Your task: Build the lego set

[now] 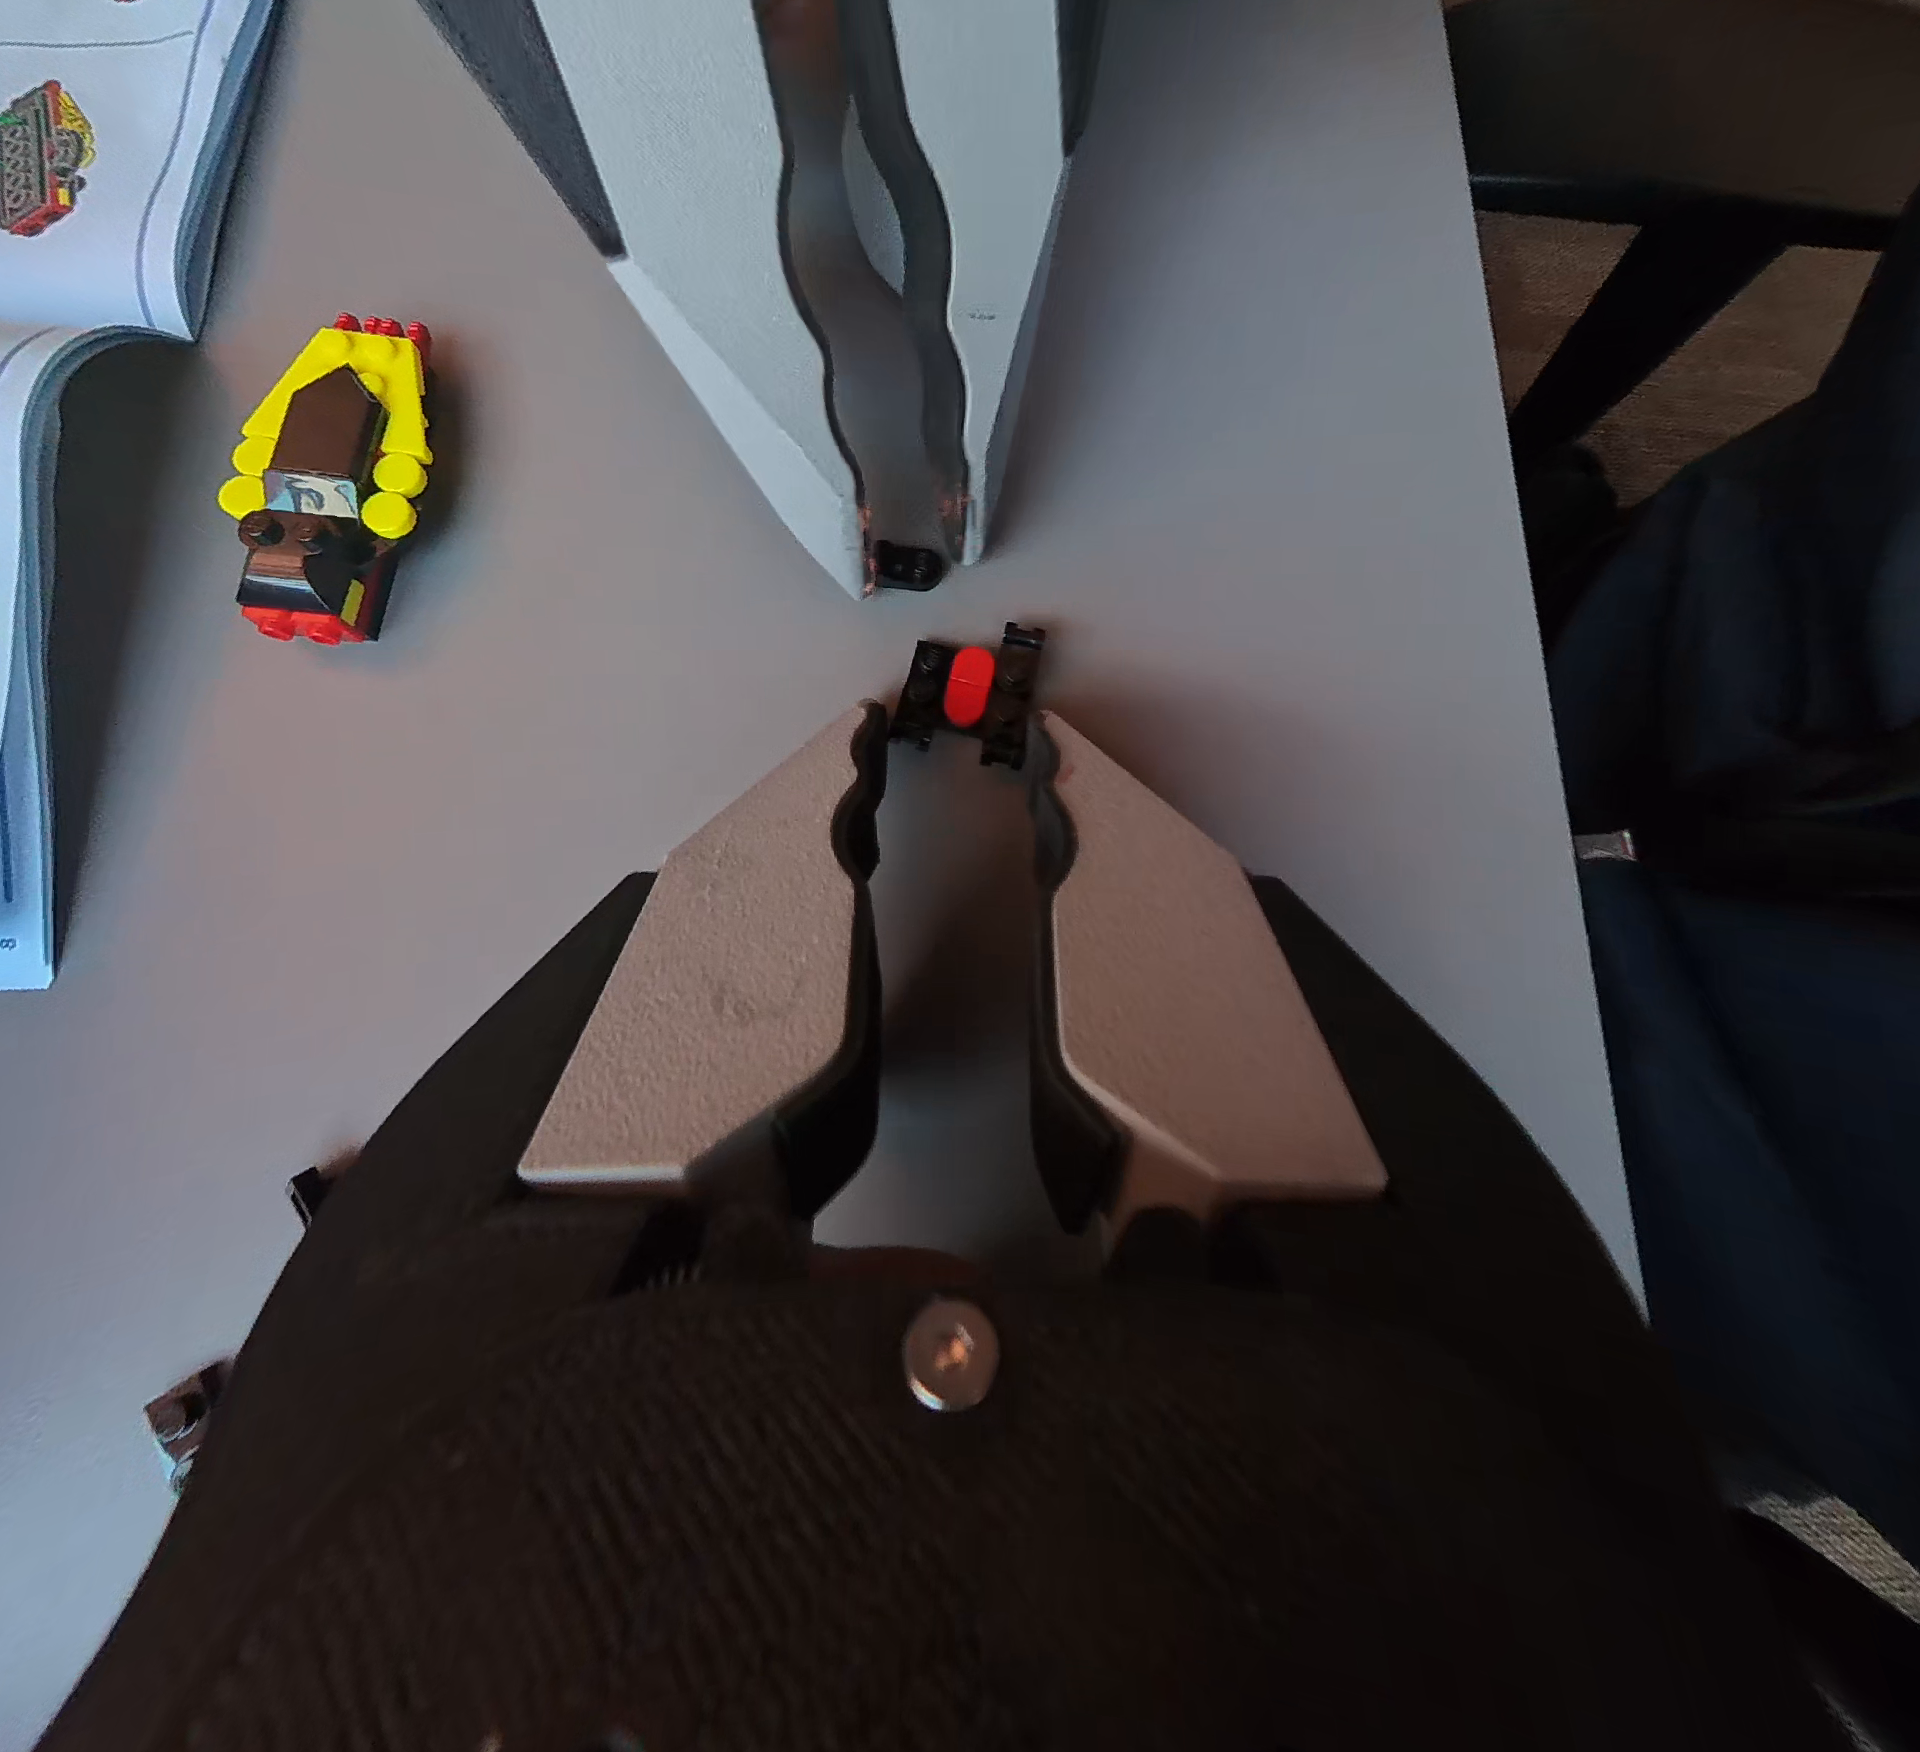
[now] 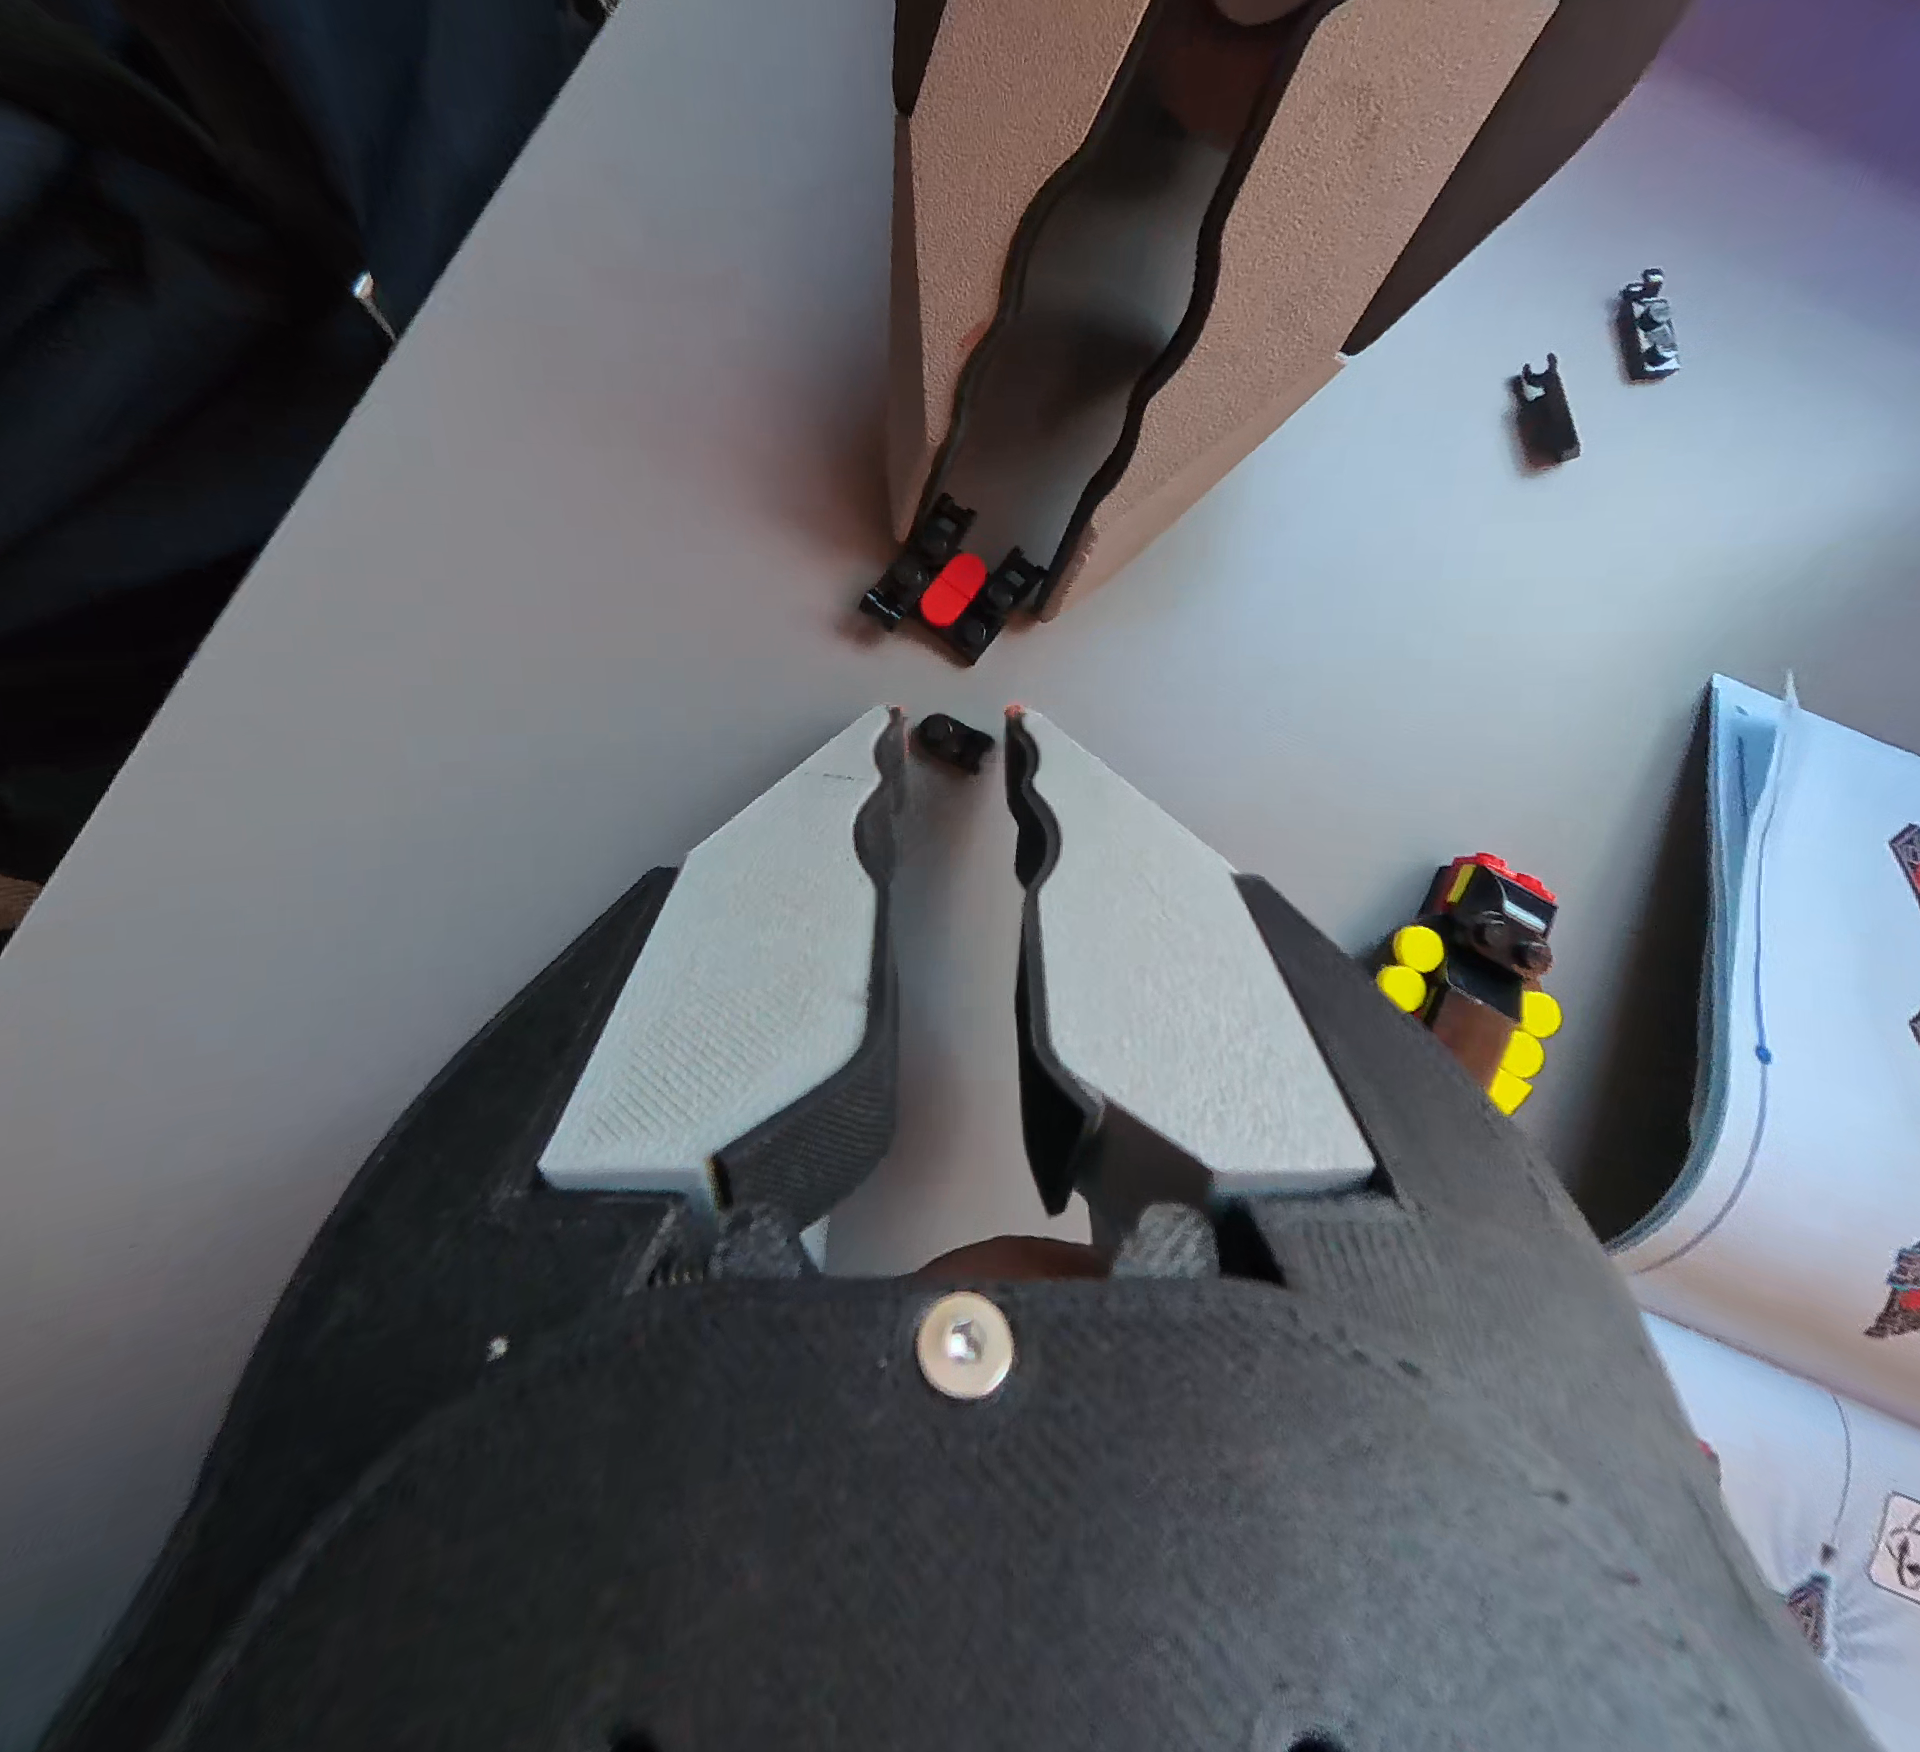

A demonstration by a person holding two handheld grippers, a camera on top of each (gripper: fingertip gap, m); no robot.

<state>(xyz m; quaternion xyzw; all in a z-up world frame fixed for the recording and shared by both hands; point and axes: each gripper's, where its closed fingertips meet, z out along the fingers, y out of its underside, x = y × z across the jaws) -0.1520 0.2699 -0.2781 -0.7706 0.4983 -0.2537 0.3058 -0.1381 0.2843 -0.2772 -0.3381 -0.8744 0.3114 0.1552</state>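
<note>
My left gripper (image 1: 958,717), with tan fingers, is shut on a small black assembly with a red tile (image 1: 971,689) and holds it on the grey table. It shows from the front in the right wrist view (image 2: 987,570), with the assembly (image 2: 951,599) at its tips. My right gripper (image 2: 953,715), with grey fingers, faces it and is shut on a small black piece (image 2: 956,741), a short gap from the assembly. It also shows in the left wrist view (image 1: 920,564). A partly built yellow, brown, black and red model (image 1: 327,476) lies apart, also in the right wrist view (image 2: 1475,985).
An open instruction booklet (image 1: 104,92) lies beside the model, also in the right wrist view (image 2: 1818,975). Two loose black pieces (image 2: 1546,414) (image 2: 1650,331) lie behind the left gripper. The table edge (image 1: 1496,455) runs close by, with a dark chair (image 1: 1662,144) and dark clothing beyond it. The grippers are tip to tip, or close to it.
</note>
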